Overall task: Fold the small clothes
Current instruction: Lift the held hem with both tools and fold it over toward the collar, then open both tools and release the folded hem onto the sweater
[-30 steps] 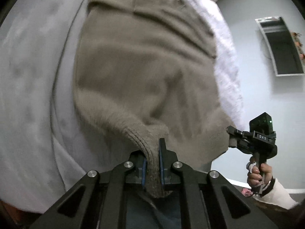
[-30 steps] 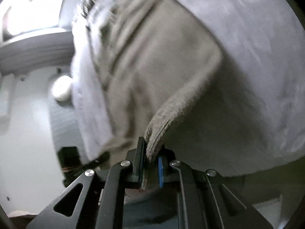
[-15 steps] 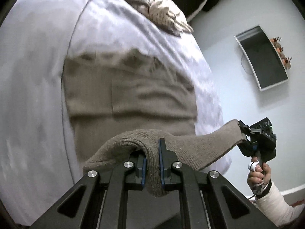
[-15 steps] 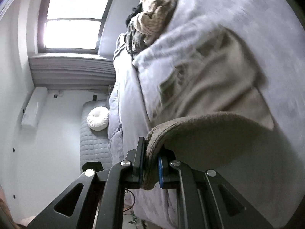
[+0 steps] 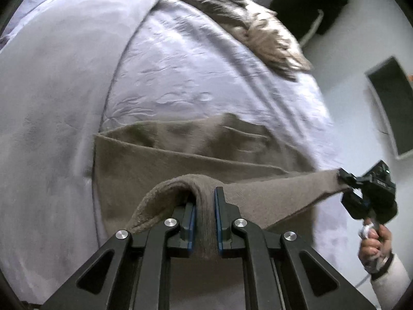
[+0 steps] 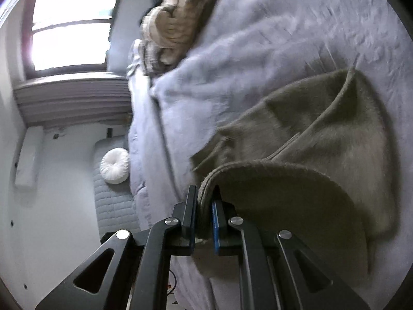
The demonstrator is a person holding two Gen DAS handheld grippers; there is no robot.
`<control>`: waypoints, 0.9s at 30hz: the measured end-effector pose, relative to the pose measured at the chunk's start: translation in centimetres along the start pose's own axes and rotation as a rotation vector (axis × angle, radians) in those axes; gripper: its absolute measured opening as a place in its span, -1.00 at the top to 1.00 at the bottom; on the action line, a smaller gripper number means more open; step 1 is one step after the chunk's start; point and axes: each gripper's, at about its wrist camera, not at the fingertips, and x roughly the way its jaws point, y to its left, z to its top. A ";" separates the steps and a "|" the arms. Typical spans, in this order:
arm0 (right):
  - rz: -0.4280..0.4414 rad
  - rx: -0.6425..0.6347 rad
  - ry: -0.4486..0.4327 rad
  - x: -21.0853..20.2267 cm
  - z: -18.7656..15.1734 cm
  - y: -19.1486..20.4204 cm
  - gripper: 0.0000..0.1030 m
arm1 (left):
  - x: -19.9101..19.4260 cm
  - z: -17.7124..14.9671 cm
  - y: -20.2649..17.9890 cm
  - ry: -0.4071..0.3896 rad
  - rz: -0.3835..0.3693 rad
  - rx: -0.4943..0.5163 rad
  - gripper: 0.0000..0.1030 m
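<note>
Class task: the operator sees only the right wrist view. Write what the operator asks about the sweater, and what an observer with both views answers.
Operator: My right gripper pinches the sweater. Is the other corner held?
Observer: Yes, the left gripper is shut on the hem.
Operator: Is the edge between the grippers taut?
Observer: Nearly; it runs in a fairly straight line across to your gripper, above the bed.
Operator: What lies on the wall beyond my hand?
Observer: A dark framed panel hangs there.
</note>
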 end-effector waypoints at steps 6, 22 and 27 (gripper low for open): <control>0.059 0.034 -0.032 2.4 2.0 -2.7 0.79 | 3.7 0.9 1.8 -0.009 0.105 -0.046 0.76; -0.161 -0.196 -0.077 2.2 2.5 1.3 0.39 | 1.1 1.0 2.4 -0.151 0.243 0.001 -0.37; -0.324 -0.319 -0.009 5.5 2.1 2.0 0.65 | 4.6 0.4 0.9 -0.097 0.213 0.040 -0.37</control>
